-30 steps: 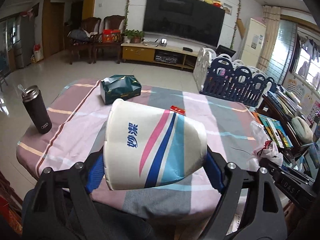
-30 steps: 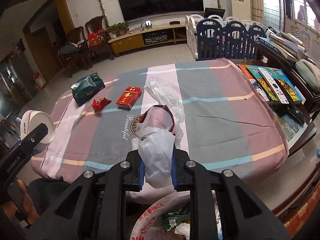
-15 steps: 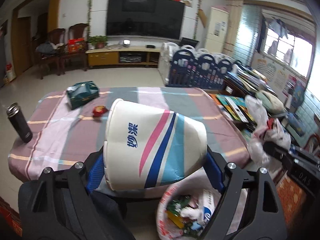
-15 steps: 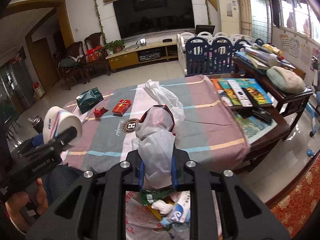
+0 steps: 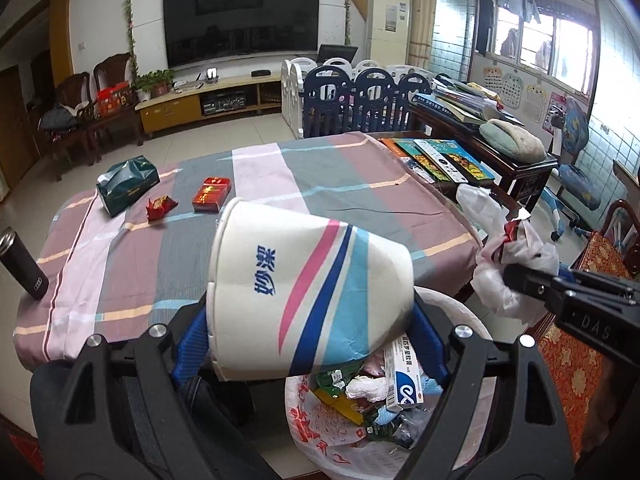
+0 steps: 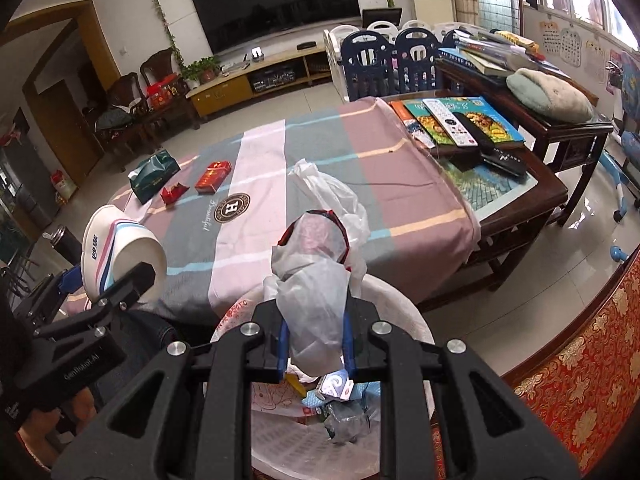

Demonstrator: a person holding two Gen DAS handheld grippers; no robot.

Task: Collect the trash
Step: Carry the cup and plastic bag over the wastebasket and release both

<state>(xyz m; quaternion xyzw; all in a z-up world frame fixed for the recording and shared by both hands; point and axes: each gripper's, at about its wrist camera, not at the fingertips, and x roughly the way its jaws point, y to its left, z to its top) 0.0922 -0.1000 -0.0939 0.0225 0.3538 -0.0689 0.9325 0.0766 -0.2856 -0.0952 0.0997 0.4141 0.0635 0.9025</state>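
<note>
My left gripper point(image 5: 310, 316) is shut on a white paper bowl point(image 5: 308, 284) with pink and blue stripes, held on its side above a white bin point(image 5: 320, 424) lined with a printed bag and holding several scraps. My right gripper point(image 6: 316, 340) is shut on a crumpled clear plastic bag point(image 6: 320, 280) with a red item inside, also above the bin point(image 6: 404, 312). The bowl shows in the right wrist view point(image 6: 120, 248); the bag shows in the left wrist view point(image 5: 508, 264). A red wrapper point(image 5: 160, 206) and a red packet point(image 5: 212, 200) lie on the table.
The table point(image 5: 280, 168) has a striped cloth. On it are a green tissue pack point(image 5: 128, 184) and a black flask point(image 5: 24, 264). A dark side table point(image 6: 500, 168) with books and remotes stands right. A red patterned rug point(image 6: 580, 360) lies near the bin.
Both grippers have pulled back from over the table to above the bin, still holding the bowl and the plastic bag. The bin's contents have come into view.
</note>
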